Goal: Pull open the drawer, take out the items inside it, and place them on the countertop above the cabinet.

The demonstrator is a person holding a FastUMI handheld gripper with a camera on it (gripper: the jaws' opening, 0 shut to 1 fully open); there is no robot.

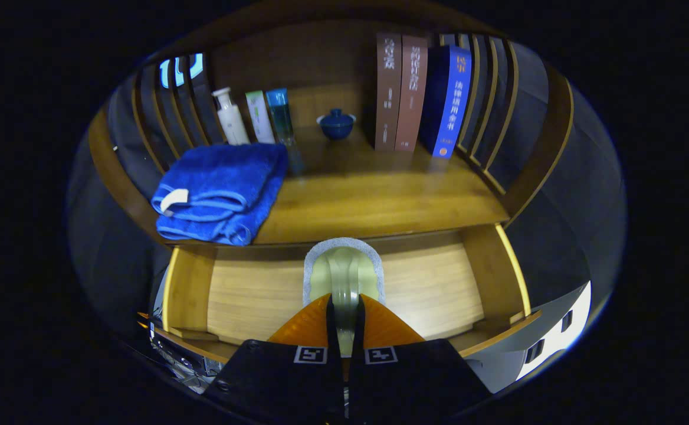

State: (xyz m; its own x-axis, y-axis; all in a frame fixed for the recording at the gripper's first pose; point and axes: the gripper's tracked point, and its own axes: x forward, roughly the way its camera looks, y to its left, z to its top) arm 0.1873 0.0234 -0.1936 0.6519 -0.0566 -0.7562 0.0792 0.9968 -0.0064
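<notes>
One gripper point(344, 307) shows, its two orange fingers point(306, 324) drawn close and pinching one pale green object point(344, 273) between them. That object has a grey, rough-looking rim and a raised ridge down its middle; it may be a scrubbing sponge or brush, though the view distorts it too much to be sure. Its long axis runs straight ahead along the fingers, toward 12 o'clock, with its rounded end pointing away from the gripper toward the countertop edge. It sits over the one open drawer point(439, 289), whose pale wooden floor shows at 9 and 3 o'clock of the fingers.

Beyond the drawer, at 12 o'clock, lies the countertop point(374, 200). On it, counted: one folded blue towel point(220, 192) at about 10 o'clock, near the front edge; three upright bottles or tubes behind the towel, namely one white bottle point(230, 117), one pale green tube point(260, 117) and one teal bottle point(279, 115), standing just beside each other; one small blue lidded bowl point(336, 124) at 12 o'clock near the back wall; and three upright books at 1 o'clock, two brown books point(400, 91) touching and one blue book point(452, 100) leaning against them.

The towel covers the 10 o'clock part of the countertop, while bare wood lies straight ahead of the fingers. Slatted wooden side rails point(486, 106) stand at both ends of the countertop.
</notes>
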